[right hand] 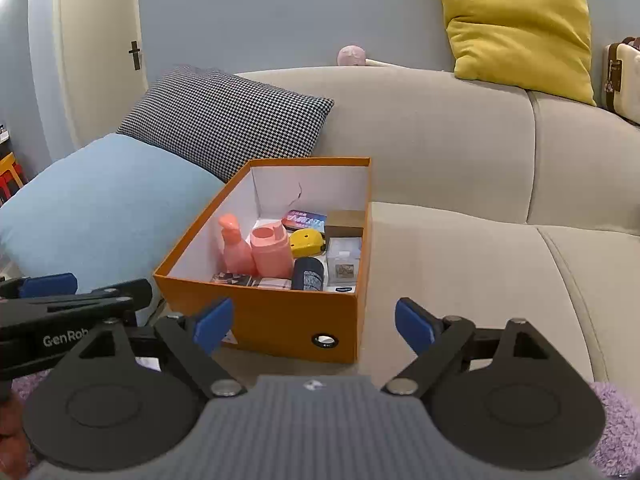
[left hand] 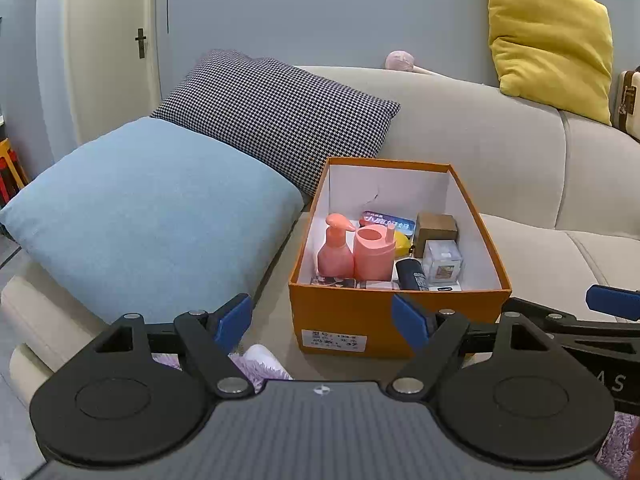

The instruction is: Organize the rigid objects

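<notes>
An orange box with a white inside stands on the sofa seat; it also shows in the right wrist view. In it stand a pink pump bottle, a pink cup, a dark can, a clear cube, a brown box and a yellow thing. My left gripper is open and empty, just in front of the orange box. My right gripper is open and empty, before the box's near right corner.
A light blue cushion and a checked cushion lie left of the box. A yellow cushion leans on the sofa back at the right. The grey sofa seat stretches to the right of the box.
</notes>
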A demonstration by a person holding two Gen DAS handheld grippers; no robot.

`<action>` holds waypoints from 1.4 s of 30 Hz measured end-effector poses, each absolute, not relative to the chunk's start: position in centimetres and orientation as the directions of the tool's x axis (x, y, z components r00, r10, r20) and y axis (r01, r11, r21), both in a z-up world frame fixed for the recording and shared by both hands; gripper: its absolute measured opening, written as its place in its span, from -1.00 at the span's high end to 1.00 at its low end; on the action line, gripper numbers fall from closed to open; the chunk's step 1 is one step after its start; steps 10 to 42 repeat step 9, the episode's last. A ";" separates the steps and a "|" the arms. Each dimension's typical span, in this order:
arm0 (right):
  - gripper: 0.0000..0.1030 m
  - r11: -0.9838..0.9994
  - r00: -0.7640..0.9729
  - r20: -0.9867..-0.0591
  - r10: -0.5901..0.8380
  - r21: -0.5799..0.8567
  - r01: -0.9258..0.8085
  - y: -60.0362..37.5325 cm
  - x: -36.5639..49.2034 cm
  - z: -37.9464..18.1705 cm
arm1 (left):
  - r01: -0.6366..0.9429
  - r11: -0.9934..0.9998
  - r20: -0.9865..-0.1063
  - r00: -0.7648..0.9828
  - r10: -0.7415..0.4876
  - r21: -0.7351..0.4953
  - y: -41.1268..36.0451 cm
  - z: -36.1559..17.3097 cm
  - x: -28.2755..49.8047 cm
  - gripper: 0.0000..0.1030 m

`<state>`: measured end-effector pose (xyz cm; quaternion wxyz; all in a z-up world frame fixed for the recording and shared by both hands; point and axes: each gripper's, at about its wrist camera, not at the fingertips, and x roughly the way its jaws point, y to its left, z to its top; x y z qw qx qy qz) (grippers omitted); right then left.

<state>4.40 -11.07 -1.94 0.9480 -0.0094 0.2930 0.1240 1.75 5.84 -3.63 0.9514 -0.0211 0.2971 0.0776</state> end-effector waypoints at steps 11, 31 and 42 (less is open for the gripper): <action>-0.72 0.971 0.792 -0.567 0.226 0.061 -0.233 -11.2 4.6 -2.2 | -0.158 0.987 -0.569 0.811 0.136 0.010 5.9 -3.7 1.7 -0.80; -0.72 0.971 0.792 -0.567 0.226 0.061 -0.233 -11.2 4.6 -2.2 | -0.158 0.987 -0.569 0.811 0.136 0.010 5.9 -3.7 1.7 -0.80; -0.72 0.971 0.792 -0.567 0.226 0.061 -0.233 -11.2 4.6 -2.2 | -0.158 0.987 -0.569 0.811 0.136 0.010 5.9 -3.7 1.7 -0.80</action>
